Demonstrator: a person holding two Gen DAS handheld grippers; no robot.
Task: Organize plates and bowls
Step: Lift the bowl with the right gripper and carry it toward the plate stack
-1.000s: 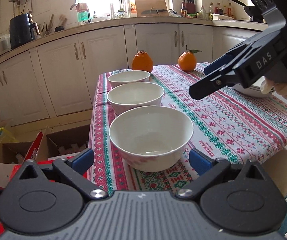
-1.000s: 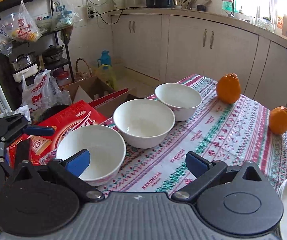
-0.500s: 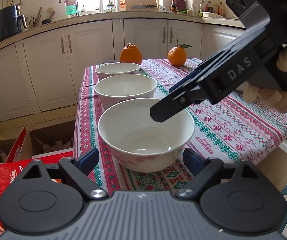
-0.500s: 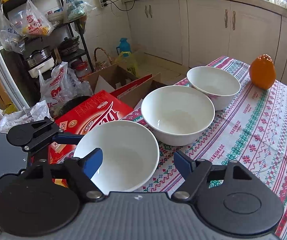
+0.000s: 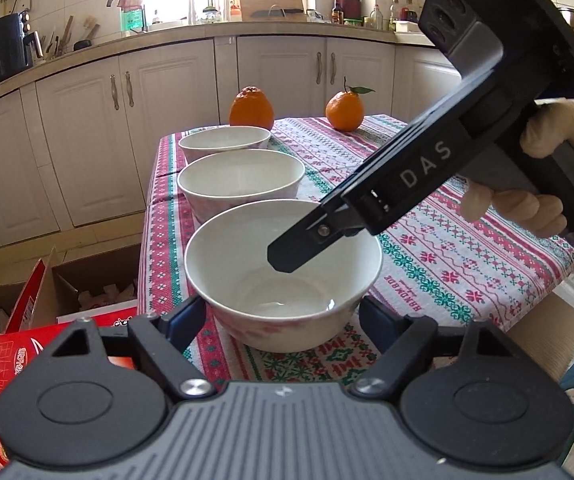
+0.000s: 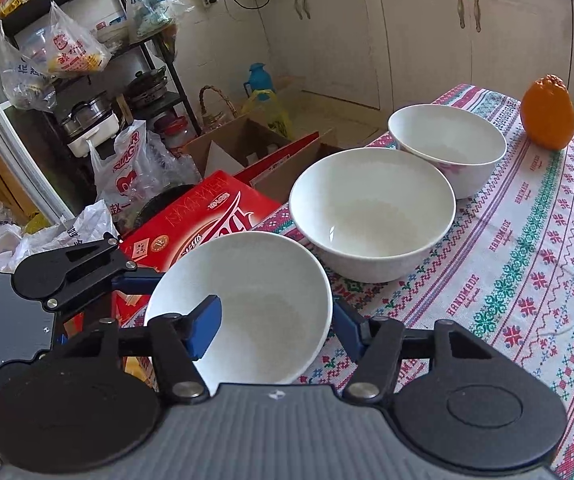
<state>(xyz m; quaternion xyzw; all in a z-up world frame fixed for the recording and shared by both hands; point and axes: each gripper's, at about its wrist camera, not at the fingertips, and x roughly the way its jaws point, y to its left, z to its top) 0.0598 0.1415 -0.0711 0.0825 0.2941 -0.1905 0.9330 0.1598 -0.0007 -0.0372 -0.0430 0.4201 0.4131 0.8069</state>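
Both tongs closing around the nearest bowl

The right tongs (image 6: 275,330) pinch the near bowl's (image 6: 247,300) rim, one finger inside, one outside; the left tongs (image 5: 287,320) straddle its base, closing, contact unclear. Two more bowls (image 6: 371,212) sit beyond on the desk (image 6: 527,260).

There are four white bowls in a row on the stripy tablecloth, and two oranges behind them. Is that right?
Almost. There are three white bowls, not four: the near bowl, the middle bowl and the far bowl, in a row on the stripy tablecloth. The left wrist view shows them all, with the two oranges behind them.
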